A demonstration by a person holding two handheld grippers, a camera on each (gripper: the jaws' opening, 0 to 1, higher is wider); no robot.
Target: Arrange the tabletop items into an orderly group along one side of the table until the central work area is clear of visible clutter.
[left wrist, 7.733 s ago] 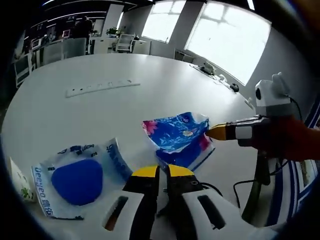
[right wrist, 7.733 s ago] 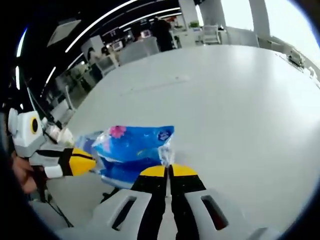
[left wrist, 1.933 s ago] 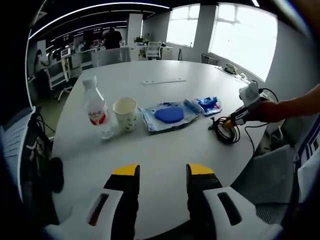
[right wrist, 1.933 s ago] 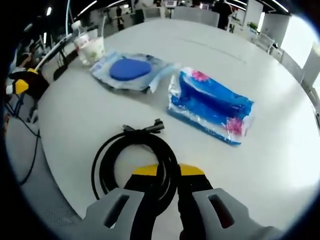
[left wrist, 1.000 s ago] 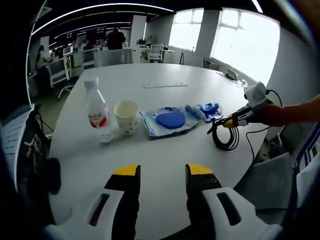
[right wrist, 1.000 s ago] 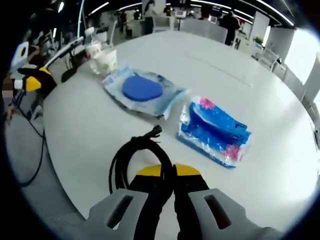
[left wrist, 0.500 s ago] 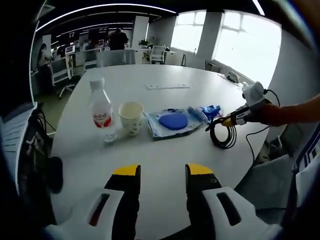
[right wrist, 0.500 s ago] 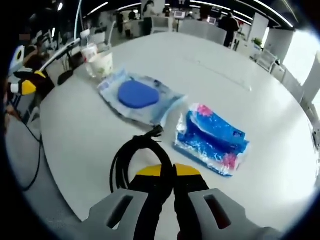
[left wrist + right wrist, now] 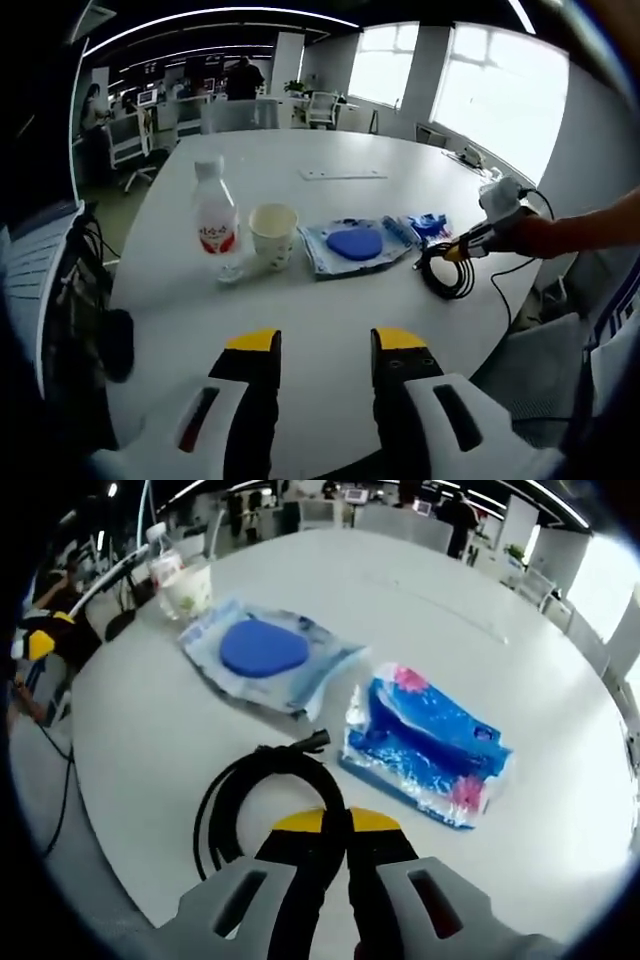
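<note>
Cable coil going in at the end of the row

The black cable coil [image 9: 265,790] sits low in the right gripper view, pinched in the right gripper [image 9: 336,822], whose jaws are closed on its near loop. Compared to half a second ago it's come down closer to the table [image 9: 560,680], just beside the blue tissue pack [image 9: 425,745], so I'd guess it's about to get parked there. In the left gripper view the line-up runs left to right across mid-frame: bottle [image 9: 215,220], paper cup [image 9: 273,235], wipes pouch [image 9: 355,245], tissue pack, coil. The left gripper [image 9: 325,345] hangs back with jaws wide apart, holding nothing. The coil is near the table's rounded edge at lower left of the right gripper view, so not much slack there; plenty of bare white top beyond the row.
</note>
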